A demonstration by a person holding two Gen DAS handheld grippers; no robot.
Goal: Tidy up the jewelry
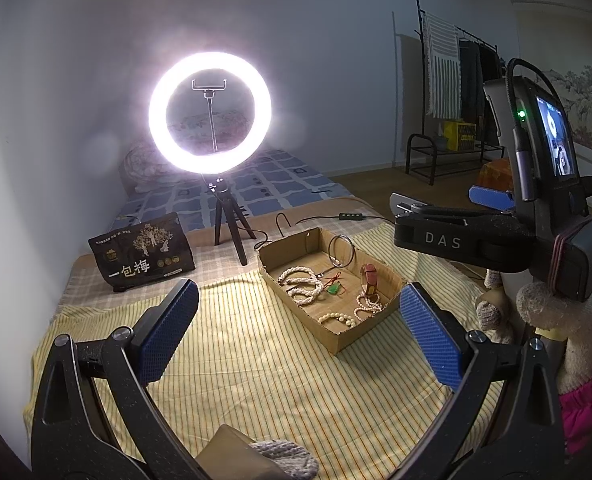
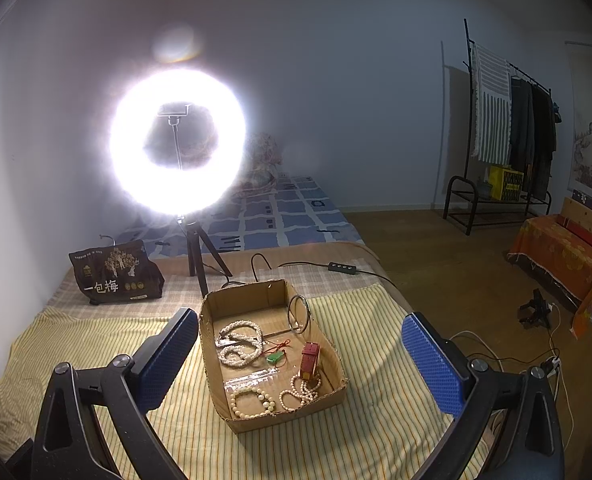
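A dark snack bag [image 2: 116,274] stands at the left, a lit ring light [image 2: 177,142] on its tripod beside it. Mid-bed, on the striped cloth [image 2: 96,344], the cardboard tray [image 2: 210,360] holds the jewelry — pearl strands [image 2: 240,346], green pendant [image 2: 276,357], metal bangle [image 2: 299,314]. Both grippers — left gripper [image 1: 299,332], right gripper [image 2: 300,364] — hover with jaws wide apart, holding nothing.

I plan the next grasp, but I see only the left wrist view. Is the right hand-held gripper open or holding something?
Observer: The right hand-held gripper is open and empty; its fingers stand wide apart, and the cardboard box shows between them.
Operator: Does the box hold anything my view hides?
Observer: Yes, a clear plastic bag lies flat on its bottom, next to the bead bracelet.
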